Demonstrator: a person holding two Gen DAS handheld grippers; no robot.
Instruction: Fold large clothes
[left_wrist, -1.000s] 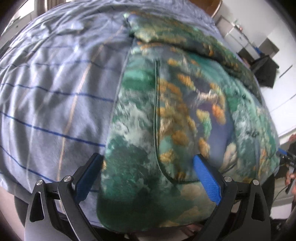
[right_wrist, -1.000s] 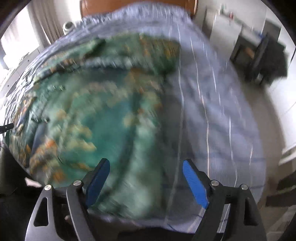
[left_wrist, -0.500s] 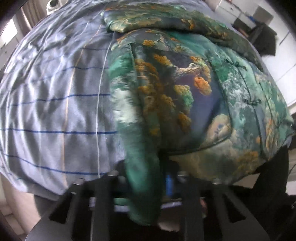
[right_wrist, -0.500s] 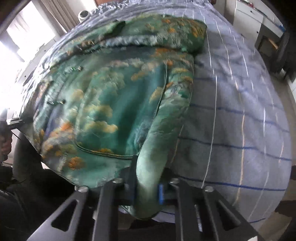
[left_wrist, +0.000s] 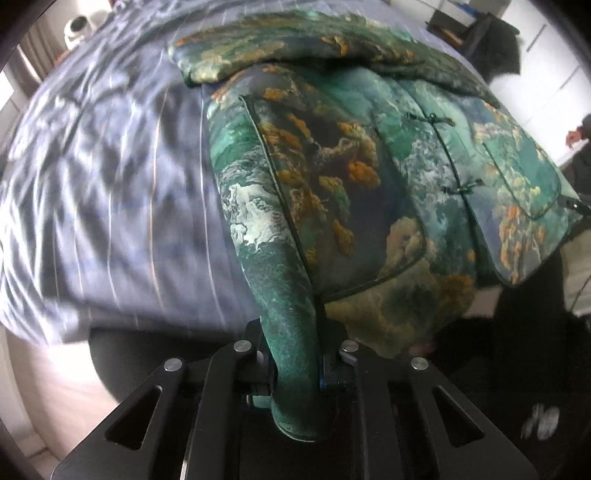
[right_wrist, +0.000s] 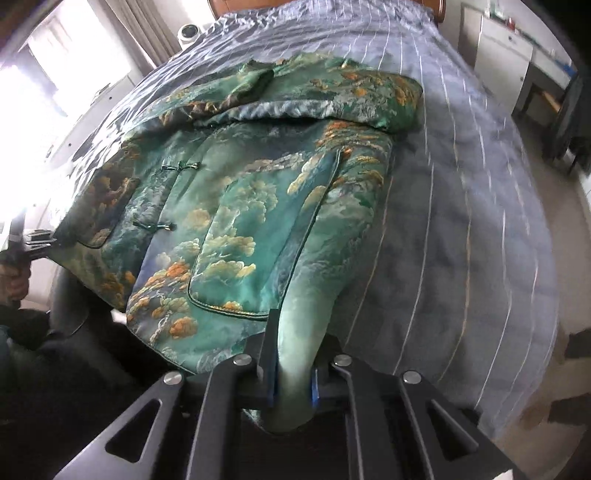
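The jacket (left_wrist: 369, 184) lies front up on the bed (left_wrist: 110, 166), its near hem at the near edge of the mattress, the sleeves folded across its far end, the frog buttons done up along the middle. The step in hand looks like the lengthwise fold: both near hem corners are gripped and raised off the bed. The left gripper (left_wrist: 295, 373) has its jaws pinched tight on a bunched roll of green cloth at the jacket's left near corner; the right gripper (right_wrist: 293, 384) is likewise clamped on a roll of paler green cloth at the right near corner. Both point steeply down at the bed, with the cloth rising from the bed into the jaws. In the right view the other gripper's handle and a hand (right_wrist: 14, 273) show at the far left edge. The next move, as I judge it, calls for carrying both corners together toward the far end, level with each other, so the hem lands squarely near the collar without dragging the jacket.
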